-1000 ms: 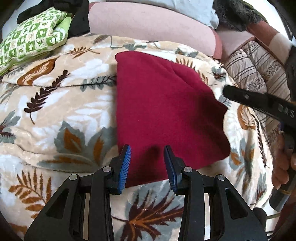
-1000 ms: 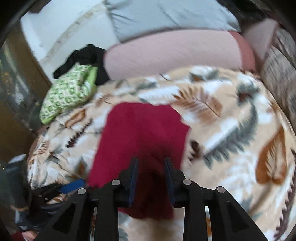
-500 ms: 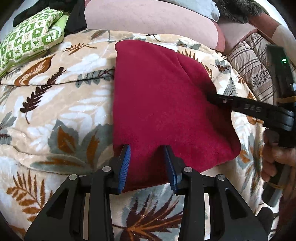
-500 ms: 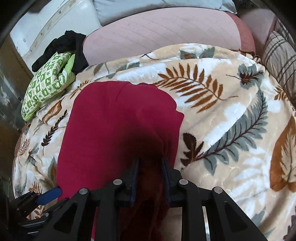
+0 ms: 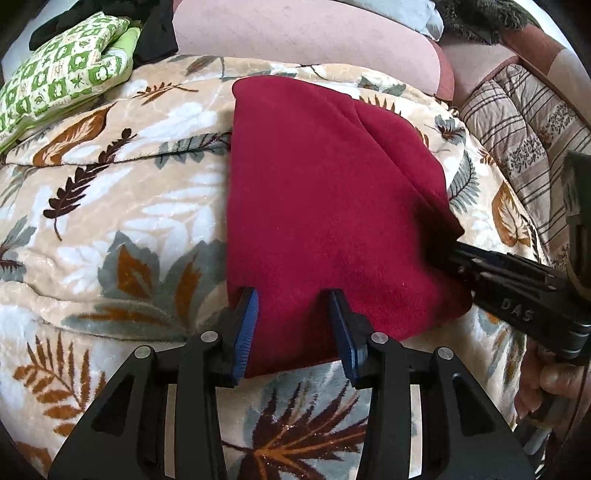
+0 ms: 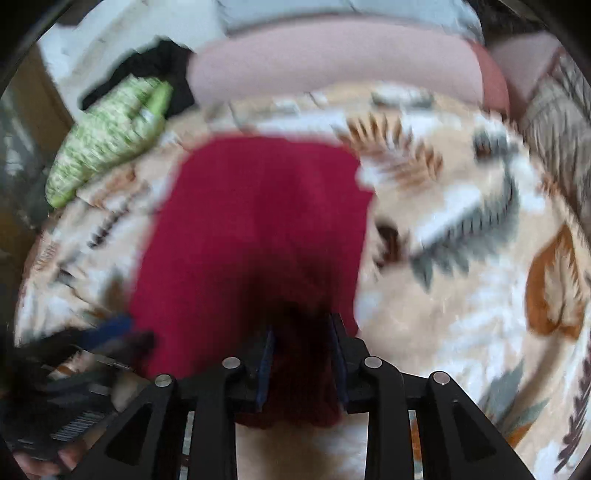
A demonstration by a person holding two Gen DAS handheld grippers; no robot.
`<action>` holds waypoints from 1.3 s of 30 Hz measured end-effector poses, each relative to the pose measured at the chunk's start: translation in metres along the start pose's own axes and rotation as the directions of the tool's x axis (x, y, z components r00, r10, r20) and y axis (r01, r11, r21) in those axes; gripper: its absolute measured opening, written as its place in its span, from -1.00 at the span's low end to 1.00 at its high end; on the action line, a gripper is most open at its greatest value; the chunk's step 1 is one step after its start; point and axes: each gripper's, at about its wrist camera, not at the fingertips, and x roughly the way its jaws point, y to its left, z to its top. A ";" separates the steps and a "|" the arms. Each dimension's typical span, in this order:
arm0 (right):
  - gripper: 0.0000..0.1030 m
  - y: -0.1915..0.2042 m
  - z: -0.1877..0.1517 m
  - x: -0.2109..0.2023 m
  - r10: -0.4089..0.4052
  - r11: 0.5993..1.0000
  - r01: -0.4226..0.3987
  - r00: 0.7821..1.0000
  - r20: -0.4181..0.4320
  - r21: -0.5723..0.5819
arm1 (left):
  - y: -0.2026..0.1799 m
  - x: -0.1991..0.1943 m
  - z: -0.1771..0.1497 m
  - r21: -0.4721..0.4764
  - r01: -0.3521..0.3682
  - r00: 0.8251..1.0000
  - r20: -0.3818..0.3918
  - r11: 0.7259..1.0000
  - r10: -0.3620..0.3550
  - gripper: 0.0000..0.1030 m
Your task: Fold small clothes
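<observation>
A dark red cloth (image 5: pixel 325 192) lies folded on the leaf-patterned blanket (image 5: pixel 110 184). My left gripper (image 5: pixel 292 295) straddles its near edge, jaws opening; the cloth lies flat between the blue pads and they do not pinch it. My right gripper (image 5: pixel 439 254) comes in from the right and meets the cloth's right edge. In the blurred right wrist view, the right gripper (image 6: pixel 302 325) has a dark bunch of the red cloth (image 6: pixel 251 221) filling the gap between its pads, and its jaws are opening. The left gripper (image 6: pixel 118 332) shows as a blur at lower left.
A folded green patterned cloth (image 5: pixel 62 74) and a black garment (image 5: pixel 155 29) lie at the far left. A pink cushion (image 5: pixel 303 40) runs along the back. A striped quilt (image 5: pixel 517 122) lies at the right. A hand (image 5: pixel 554 380) holds the right gripper's handle.
The right gripper has sunk toward the blanket with the cloth's right edge, and its jaws stand wider than half a second ago. The left gripper's jaws have widened a little.
</observation>
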 end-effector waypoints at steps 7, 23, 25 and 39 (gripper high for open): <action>-0.36 -0.003 0.005 -0.039 0.042 0.999 -0.045 0.995 0.085 0.028 | 0.014 -0.014 0.007 -0.052 0.046 0.999 0.010 0.998 -0.046 0.09; -0.79 -0.018 0.041 0.000 0.034 0.992 -0.043 0.997 0.073 0.120 | 0.020 -0.001 0.021 -0.084 0.035 0.999 0.008 0.996 -0.035 0.29; -0.79 -0.025 0.037 0.002 0.035 0.991 -0.044 0.997 0.069 0.130 | 0.021 0.001 0.021 -0.093 0.035 0.999 0.003 0.995 -0.035 0.29; -0.79 -0.020 0.036 -0.009 0.030 0.996 -0.035 0.997 0.069 0.079 | 0.035 0.009 0.035 -0.147 0.084 0.996 -0.011 0.986 -0.087 0.29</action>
